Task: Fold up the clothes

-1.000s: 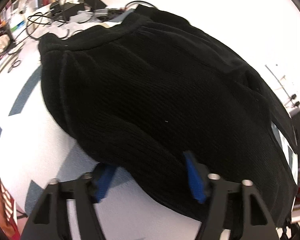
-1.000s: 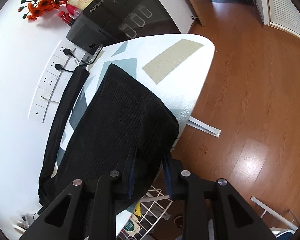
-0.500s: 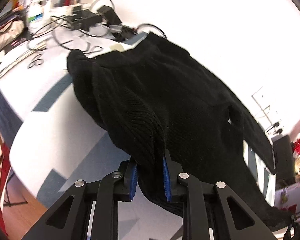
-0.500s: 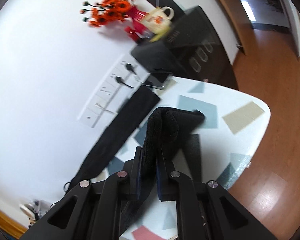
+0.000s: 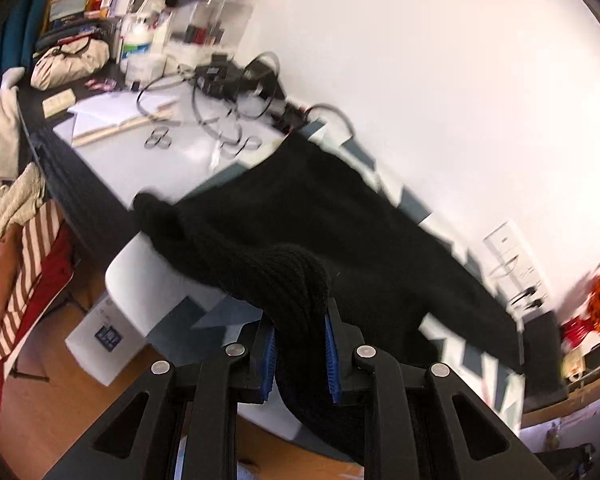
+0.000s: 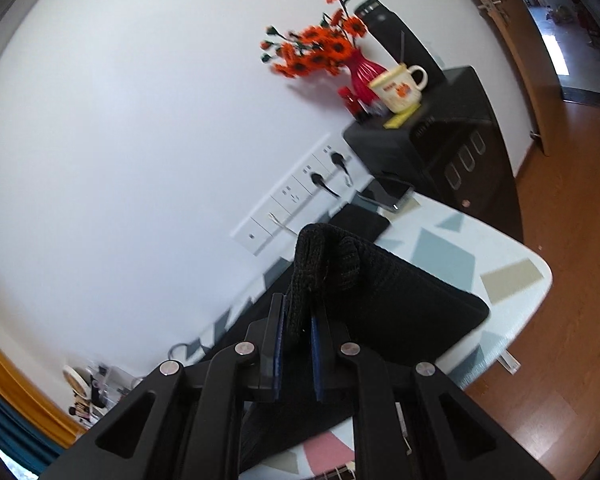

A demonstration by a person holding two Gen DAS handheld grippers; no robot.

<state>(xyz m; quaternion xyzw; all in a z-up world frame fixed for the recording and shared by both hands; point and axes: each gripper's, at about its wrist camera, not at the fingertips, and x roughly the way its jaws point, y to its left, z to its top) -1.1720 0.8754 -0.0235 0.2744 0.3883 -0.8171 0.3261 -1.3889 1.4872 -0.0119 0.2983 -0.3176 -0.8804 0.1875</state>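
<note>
A black ribbed knit garment (image 5: pixel 320 216) lies spread across the white patterned table (image 5: pixel 140 284). My left gripper (image 5: pixel 300 354) is shut on a bunched fold of its near edge, lifted above the table. In the right wrist view the same black garment (image 6: pixel 412 300) drapes over the table end (image 6: pixel 512 268). My right gripper (image 6: pixel 298 350) is shut on a doubled-up fold of it, which sticks up between the blue pads (image 6: pixel 278 344).
Cables, scissors, bottles and boxes (image 5: pixel 204 92) crowd the table's far end. Clothes (image 5: pixel 16 216) pile up at the left. A black cabinet (image 6: pixel 452 152) holds a mug (image 6: pixel 400 88) and orange flowers (image 6: pixel 320 48). Wall sockets (image 6: pixel 300 196) sit behind the table. Wooden floor (image 6: pixel 572 320) lies right.
Both grippers have closed on the garment's edge and risen, pulling folds up off the table. Both views have tilted up toward the wall.
</note>
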